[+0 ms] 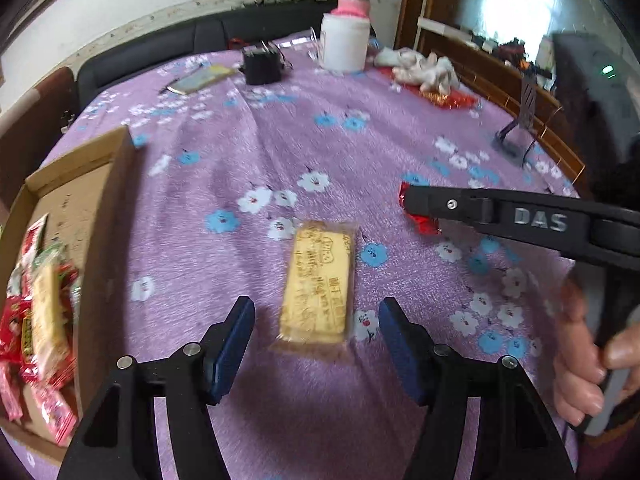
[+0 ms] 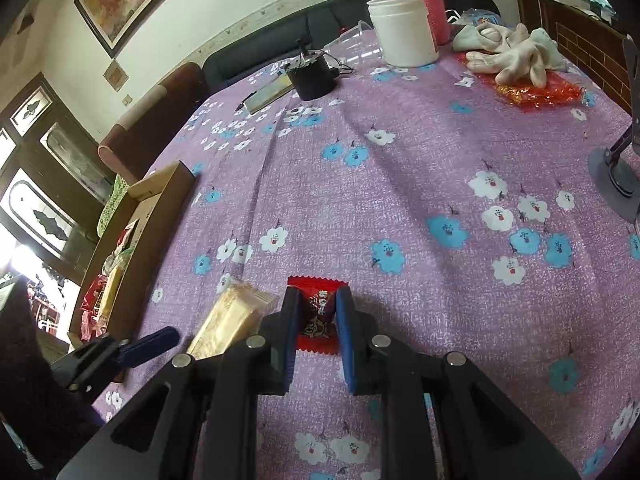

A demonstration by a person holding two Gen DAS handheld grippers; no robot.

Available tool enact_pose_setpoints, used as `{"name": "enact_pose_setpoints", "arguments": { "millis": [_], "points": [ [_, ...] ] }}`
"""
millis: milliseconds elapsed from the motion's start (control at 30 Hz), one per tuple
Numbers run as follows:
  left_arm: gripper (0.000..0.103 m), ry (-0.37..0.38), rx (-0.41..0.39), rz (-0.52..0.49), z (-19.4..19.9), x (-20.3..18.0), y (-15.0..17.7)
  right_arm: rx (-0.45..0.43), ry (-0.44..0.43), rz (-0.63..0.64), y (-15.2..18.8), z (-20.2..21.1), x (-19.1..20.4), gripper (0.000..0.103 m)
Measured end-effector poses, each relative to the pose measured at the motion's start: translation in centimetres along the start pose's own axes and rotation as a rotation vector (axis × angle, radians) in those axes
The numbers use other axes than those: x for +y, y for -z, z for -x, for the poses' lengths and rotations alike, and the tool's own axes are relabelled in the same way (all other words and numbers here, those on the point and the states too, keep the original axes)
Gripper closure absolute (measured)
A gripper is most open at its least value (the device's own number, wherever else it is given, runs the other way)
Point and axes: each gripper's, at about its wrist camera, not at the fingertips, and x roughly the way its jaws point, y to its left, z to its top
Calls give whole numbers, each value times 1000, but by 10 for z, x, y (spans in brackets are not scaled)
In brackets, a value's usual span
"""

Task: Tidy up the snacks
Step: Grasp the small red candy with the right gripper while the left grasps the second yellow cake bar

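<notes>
A yellow wrapped biscuit pack (image 1: 318,286) lies flat on the purple flowered tablecloth (image 1: 320,140). My left gripper (image 1: 316,316) is open, its blue pads on either side of the pack's near end and above it. My right gripper (image 2: 317,312) is shut on a small red wrapped candy (image 2: 316,314) that rests on the cloth; it shows from the side in the left wrist view (image 1: 412,200), with the candy (image 1: 424,224) at its tip. The biscuit pack also shows in the right wrist view (image 2: 230,320). A cardboard box (image 1: 120,208) at the left holds several red and yellow snack packs (image 1: 44,312).
At the far side stand a white jar (image 1: 344,42), a pink-sleeved bottle (image 1: 354,4), a small black device (image 1: 262,62), a flat notebook (image 1: 200,78), white gloves (image 1: 424,68) on red wrapping, and a grey stand (image 1: 516,136) at the right. The box also shows in the right wrist view (image 2: 148,224).
</notes>
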Motion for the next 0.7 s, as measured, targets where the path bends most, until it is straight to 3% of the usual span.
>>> {"name": "enact_pose_setpoints", "arguments": {
  "millis": [67,233,367,533,700],
  "points": [
    [43,-25,10,-12,-8,-2,-2,-1,-8,4,0,1,1,86],
    [65,-58,-51,-2,-11,0,-5,0,-9,12,1,1,4,86],
    [66,-42,-89,20,-8,7,-3,-2,-5,35,4,0,11,86],
    [67,-109,-198,55,10,20,-5,-9,8,81,8,-2,22,86],
    [67,-142,-234,66,15,24,-6,-16,2,120,11,-3,31,86]
  ]
}}
